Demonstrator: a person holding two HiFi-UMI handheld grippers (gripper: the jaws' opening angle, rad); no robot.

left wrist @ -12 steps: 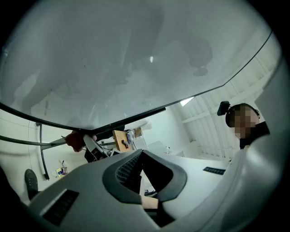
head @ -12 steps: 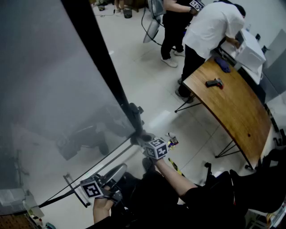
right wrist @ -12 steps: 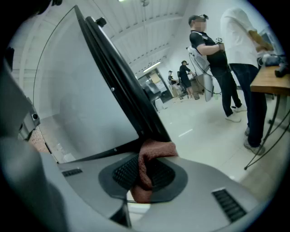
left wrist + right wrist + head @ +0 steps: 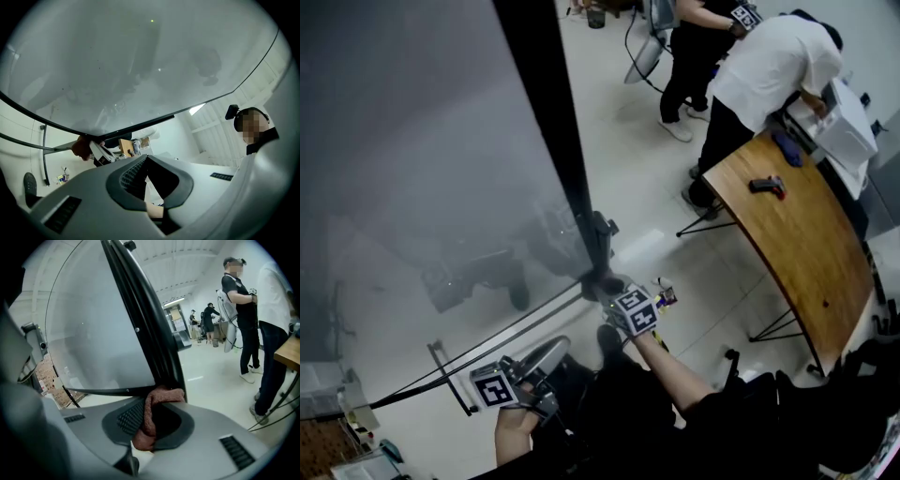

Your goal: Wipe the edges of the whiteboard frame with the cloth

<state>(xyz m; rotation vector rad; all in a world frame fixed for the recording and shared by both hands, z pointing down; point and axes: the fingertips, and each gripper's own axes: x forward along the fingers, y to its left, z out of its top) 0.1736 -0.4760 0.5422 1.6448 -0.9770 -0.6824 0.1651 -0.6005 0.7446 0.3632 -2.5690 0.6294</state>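
The whiteboard [image 4: 422,169] fills the left of the head view, and its black frame [image 4: 558,141] runs down to a lower corner. My right gripper [image 4: 607,291] is at that corner, shut on a pinkish-brown cloth [image 4: 157,411]. The cloth presses against the bottom of the black frame edge [image 4: 157,343]. My left gripper [image 4: 546,359] is lower, under the board's bottom edge [image 4: 140,124], with its jaws together and nothing held. In the left gripper view it [image 4: 145,161] points up at the board's surface.
A curved wooden table [image 4: 797,244] stands at the right with a dark tool [image 4: 766,186] on it. Two people [image 4: 769,66] stand by its far end. A bracket [image 4: 602,230] sits on the frame above the corner. A thin stand bar [image 4: 450,380] hangs below the board.
The head view has shifted slightly, so everything sits a little to the right. The right gripper stays at the frame's lower corner with the cloth. The left gripper has hardly moved.
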